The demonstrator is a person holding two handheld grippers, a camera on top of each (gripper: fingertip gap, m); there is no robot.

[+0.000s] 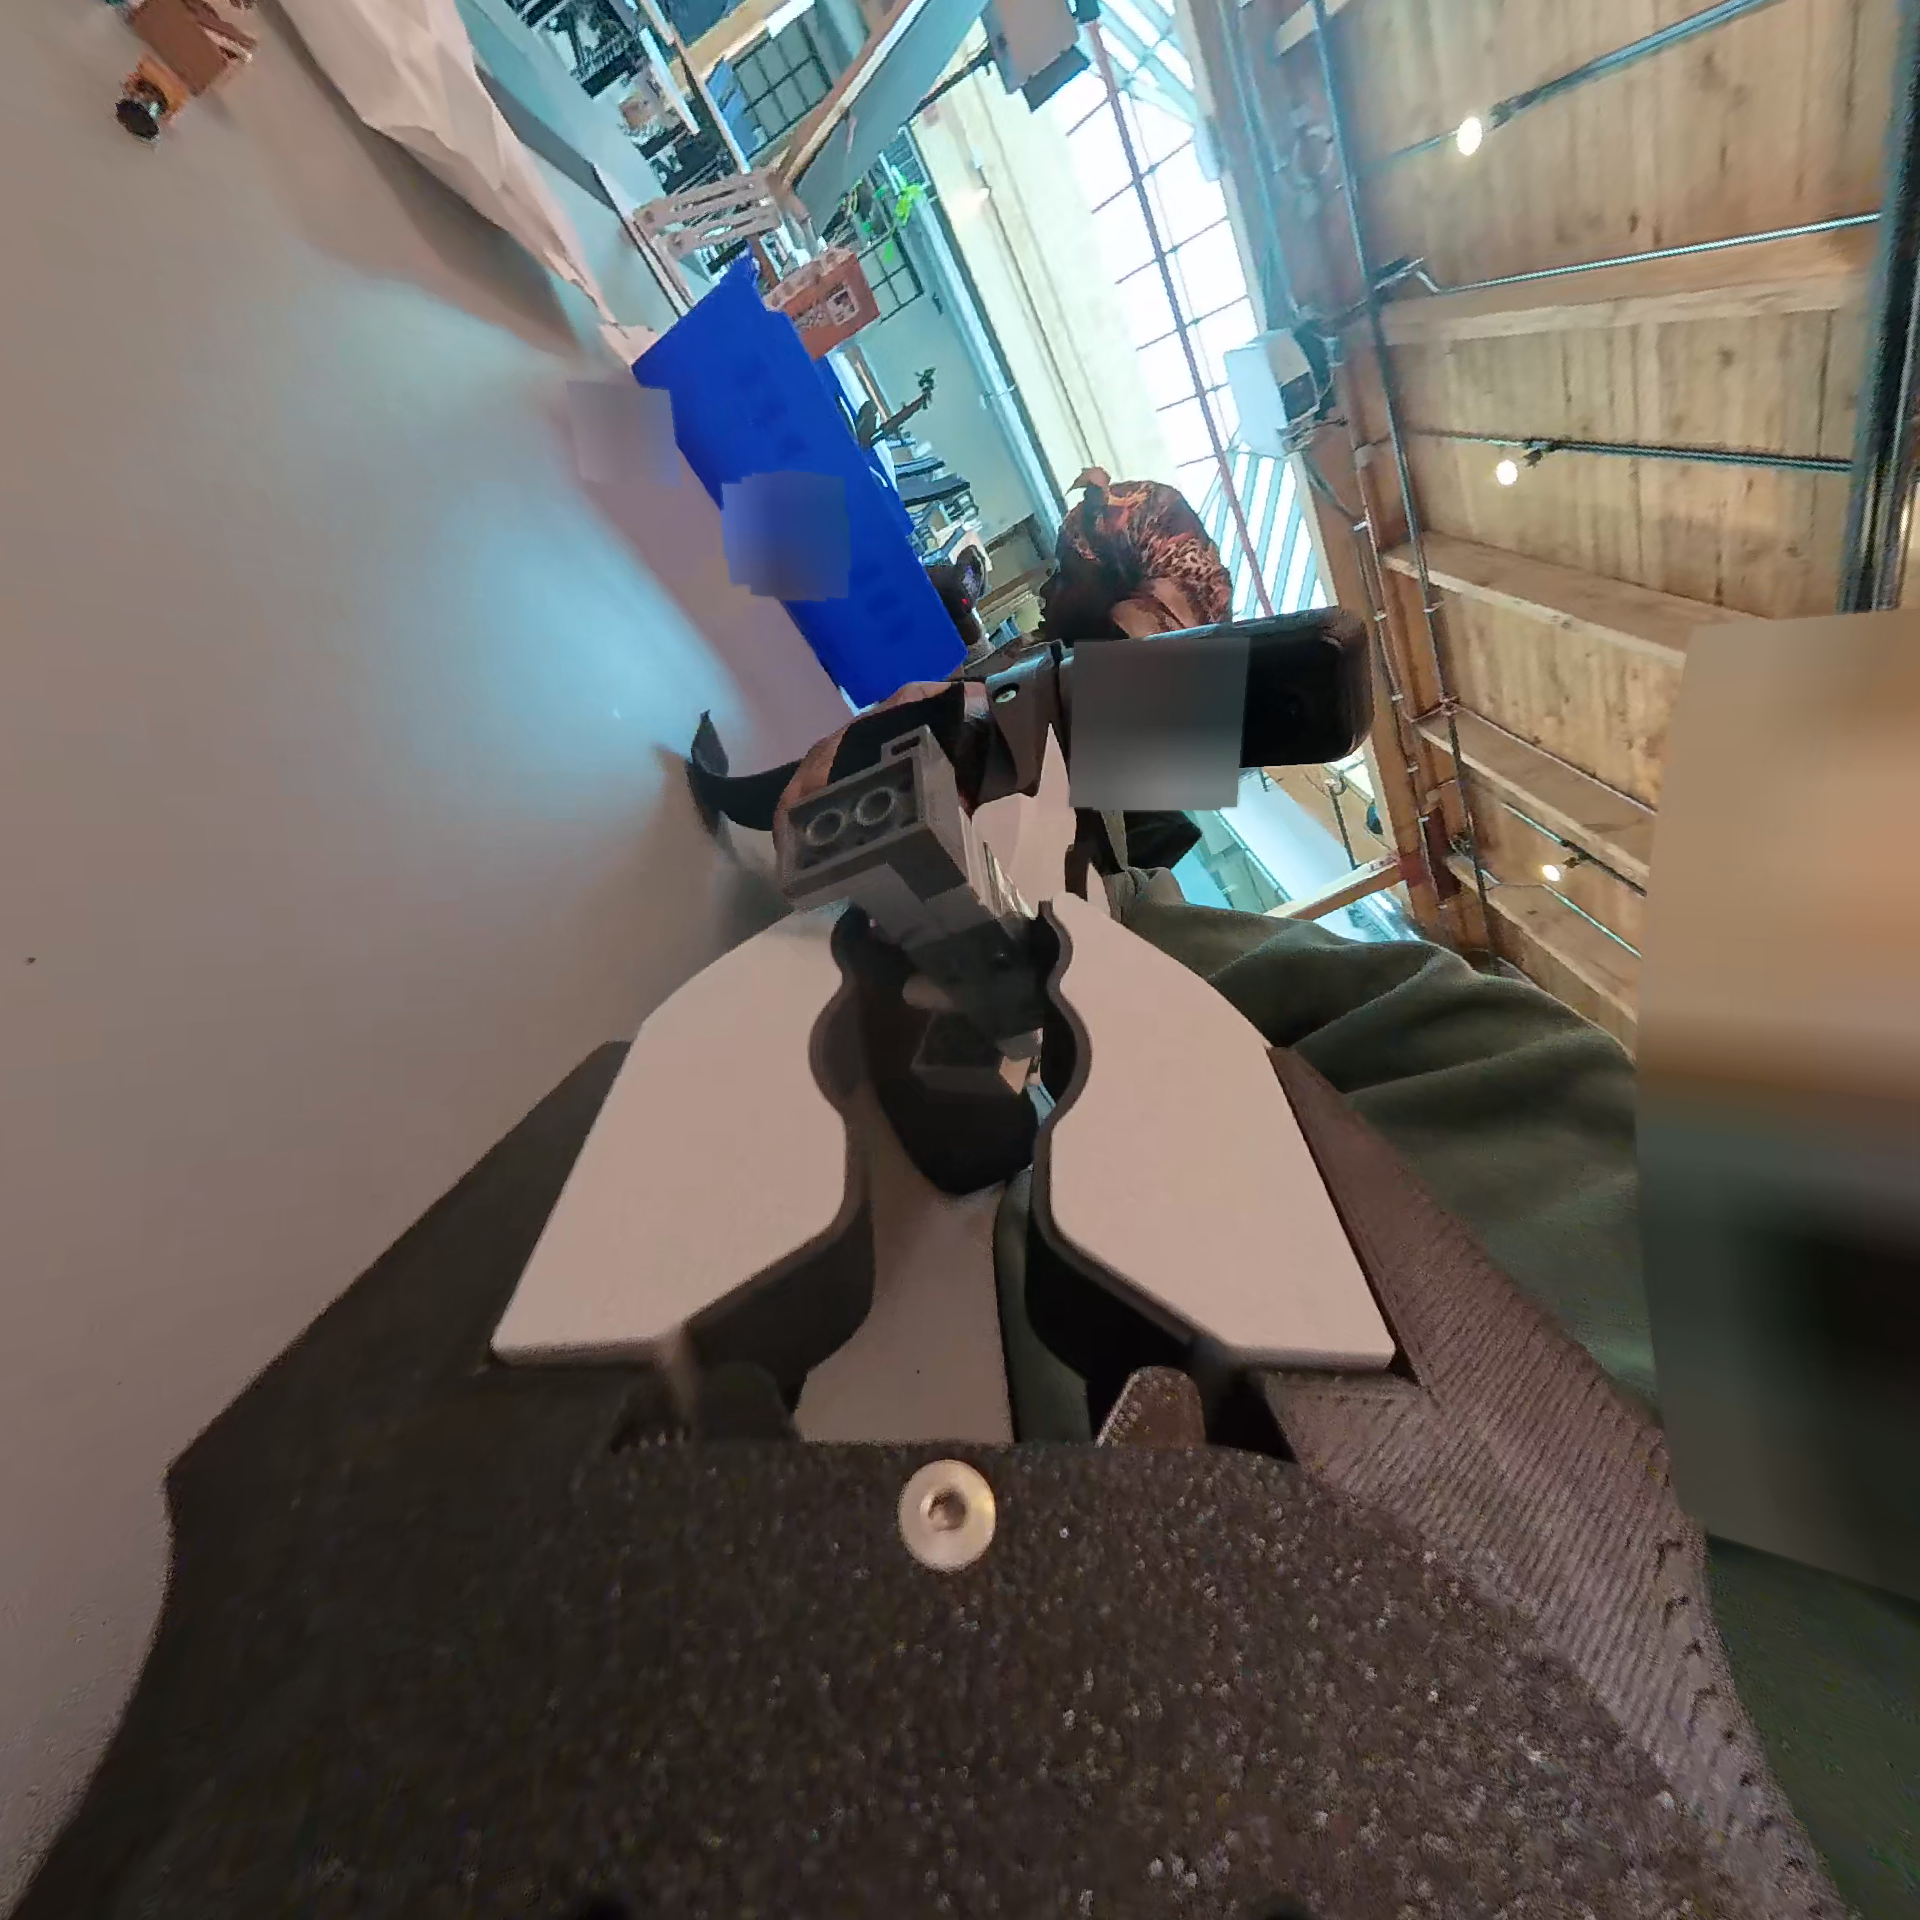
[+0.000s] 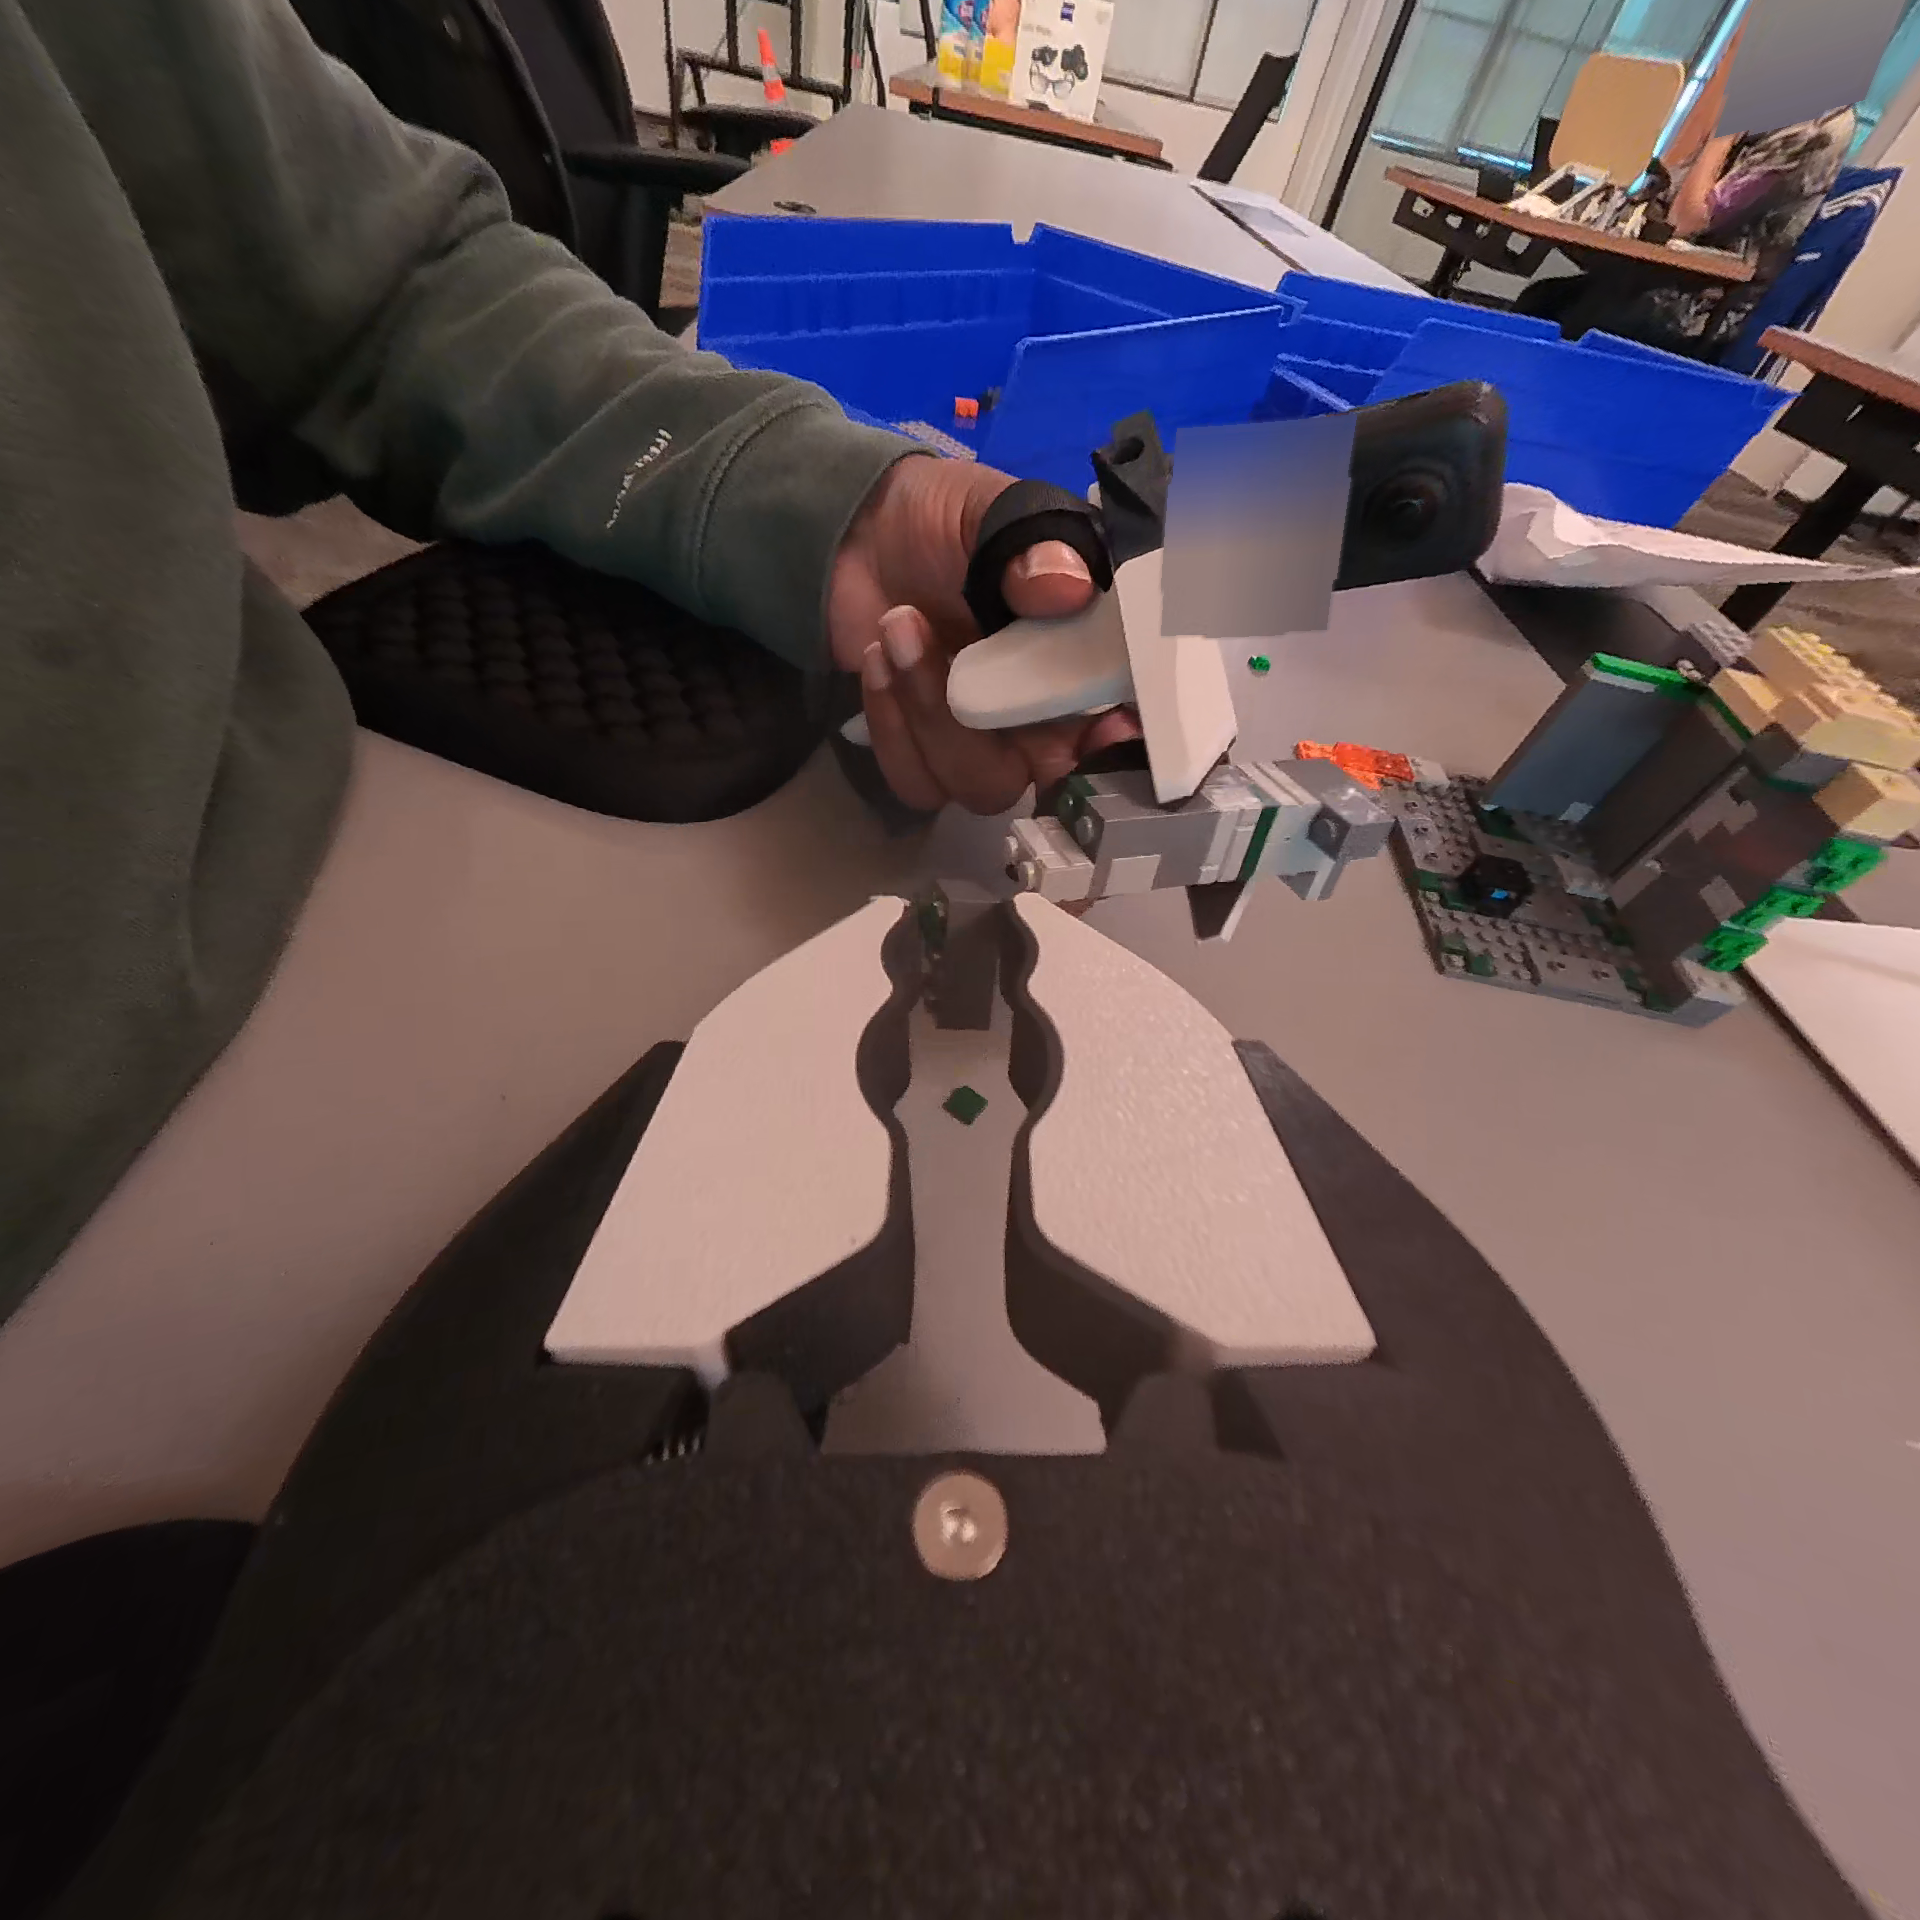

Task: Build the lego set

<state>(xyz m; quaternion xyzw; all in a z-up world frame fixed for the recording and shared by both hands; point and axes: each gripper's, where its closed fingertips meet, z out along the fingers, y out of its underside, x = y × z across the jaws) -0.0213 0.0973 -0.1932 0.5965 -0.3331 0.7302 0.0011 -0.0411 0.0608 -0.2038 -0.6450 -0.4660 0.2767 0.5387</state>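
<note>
A: Which gripper holds the bar, and in what pose?

B: The left gripper (image 1: 951, 961) is rolled hard onto its side, so the table (image 1: 260, 727) rises as a wall along one edge of its view. In the right wrist view the hand (image 2: 935, 644) grasps the handle with the thumb through a black loop, the green sleeve (image 2: 468, 416) stretching back from it. Its fingers (image 1: 727, 1132) are closed on the dark end of a grey brick bar (image 1: 883, 852).

A: How does the bar lie?

B: Its long axis runs straight out from the left fingertips. Seen from the right gripper (image 2: 961, 961), the bar (image 2: 1174, 842) is held level above the table (image 2: 1351, 1195), well clear of it, with one end toward the hand and the other toward the model.

A: And the right gripper?

B: It sits upright, just below the bar. Its fingers (image 2: 1164, 1143) are nearly together around a small dark brick piece (image 2: 961, 971) with a green edge that reaches up to the bar's underside; firm contact cannot be told.

A: What lies beyond the bar?

B: A part-built model (image 2: 1621, 852) stands on a studded grey baseplate just past the bar's far end. Blue bins (image 2: 987, 312) stand behind the bar, across the table.
</note>
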